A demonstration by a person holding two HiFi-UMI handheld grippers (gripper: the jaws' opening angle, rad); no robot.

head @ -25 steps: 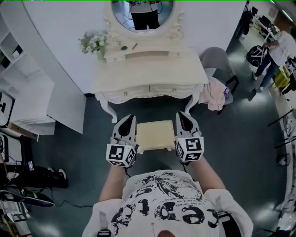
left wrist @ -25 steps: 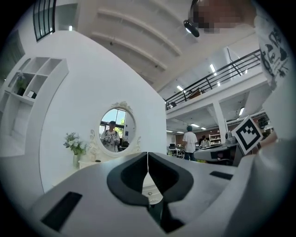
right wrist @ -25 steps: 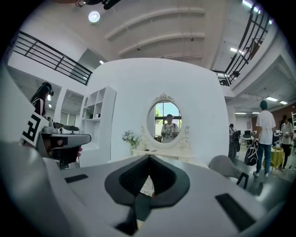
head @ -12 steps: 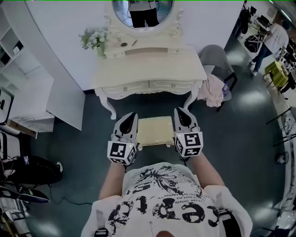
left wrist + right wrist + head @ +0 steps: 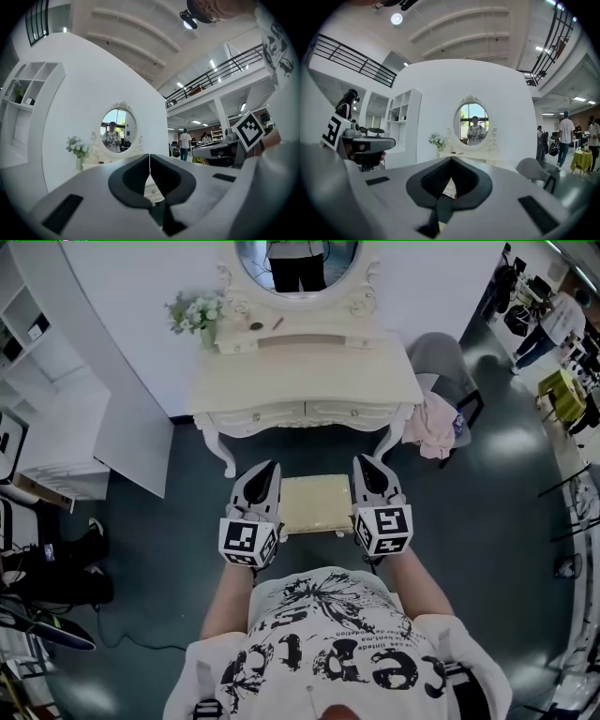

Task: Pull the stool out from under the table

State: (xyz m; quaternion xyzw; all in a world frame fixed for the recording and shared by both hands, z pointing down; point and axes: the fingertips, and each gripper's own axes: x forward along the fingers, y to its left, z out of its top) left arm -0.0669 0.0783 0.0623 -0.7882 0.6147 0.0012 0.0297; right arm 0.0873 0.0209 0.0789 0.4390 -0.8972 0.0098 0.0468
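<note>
A cream cushioned stool (image 5: 317, 505) stands on the dark floor just in front of the white dressing table (image 5: 305, 381). Its far edge is near the table's front legs. My left gripper (image 5: 269, 468) lies along the stool's left side and my right gripper (image 5: 366, 463) along its right side. From the head view I cannot tell whether either touches the seat. In the left gripper view the left gripper (image 5: 149, 157) has its jaws pressed together with nothing between them. The right gripper (image 5: 451, 160) looks the same in the right gripper view.
A round mirror (image 5: 297, 261) and a flower vase (image 5: 199, 315) sit on the table. A grey chair (image 5: 441, 367) with pink cloth (image 5: 429, 427) stands at the right. White shelves (image 5: 42, 371) are on the left. People stand at the far right (image 5: 553, 324) and lower left (image 5: 56, 568).
Both grippers and the stool keep nearly the same place between them. The dressing table sits slightly higher in the head view. The people at the left and right have moved.
</note>
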